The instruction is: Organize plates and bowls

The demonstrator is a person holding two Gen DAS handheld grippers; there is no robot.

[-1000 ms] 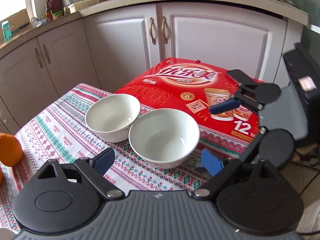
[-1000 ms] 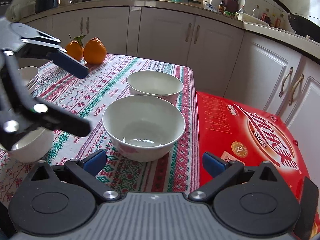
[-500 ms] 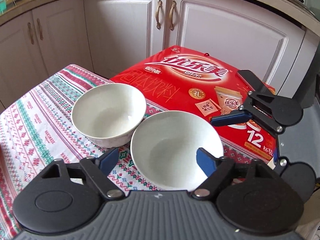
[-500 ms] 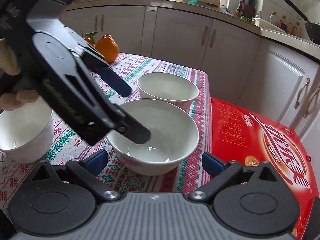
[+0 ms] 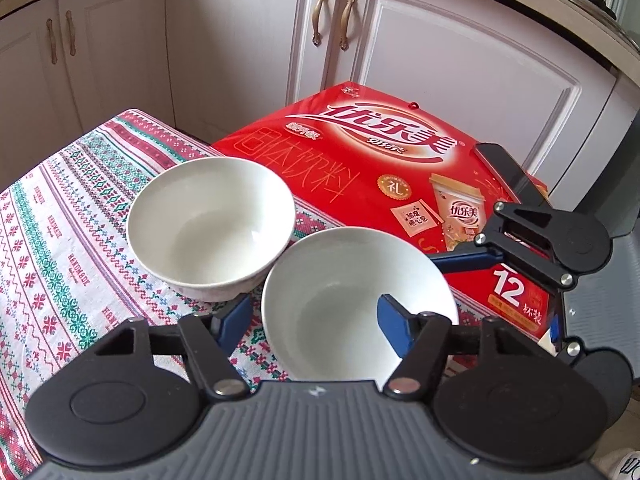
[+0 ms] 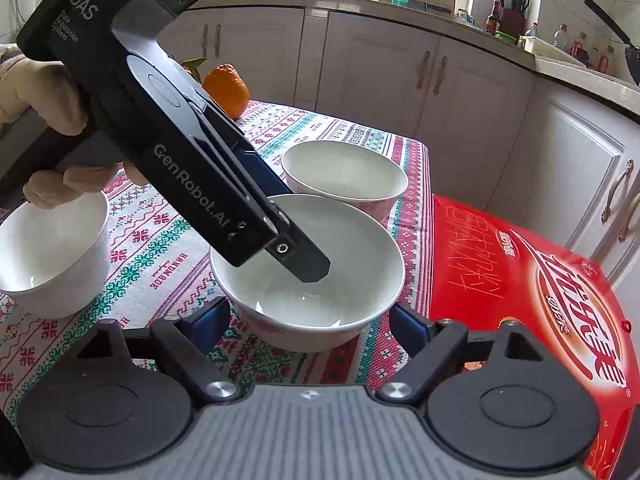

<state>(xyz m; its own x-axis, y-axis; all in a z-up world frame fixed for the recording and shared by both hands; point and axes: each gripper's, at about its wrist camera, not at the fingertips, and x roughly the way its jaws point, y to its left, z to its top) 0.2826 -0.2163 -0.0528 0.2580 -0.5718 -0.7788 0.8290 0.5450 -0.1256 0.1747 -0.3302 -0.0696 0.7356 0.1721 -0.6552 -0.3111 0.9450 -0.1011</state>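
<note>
Two white bowls stand side by side on the patterned tablecloth. My left gripper (image 5: 314,320) is open and straddles the near rim of the nearer bowl (image 5: 352,300), one finger inside it and one outside. The farther bowl (image 5: 212,224) stands just beyond, touching or almost touching it. In the right wrist view my right gripper (image 6: 310,318) is open, low in front of the same nearer bowl (image 6: 308,280), with the left gripper's finger (image 6: 304,260) dipping into it. The farther bowl (image 6: 344,172) is behind. A third white bowl (image 6: 48,252) stands at the left.
A red drink carton (image 5: 384,168) lies against the table's end, also in the right wrist view (image 6: 532,288). An orange (image 6: 226,90) sits at the far side of the table. White kitchen cabinets (image 5: 440,60) stand close behind.
My left gripper has moved forward and down onto the nearer bowl's rim, one finger now inside the bowl. My right gripper has edged closer to the same bowl.
</note>
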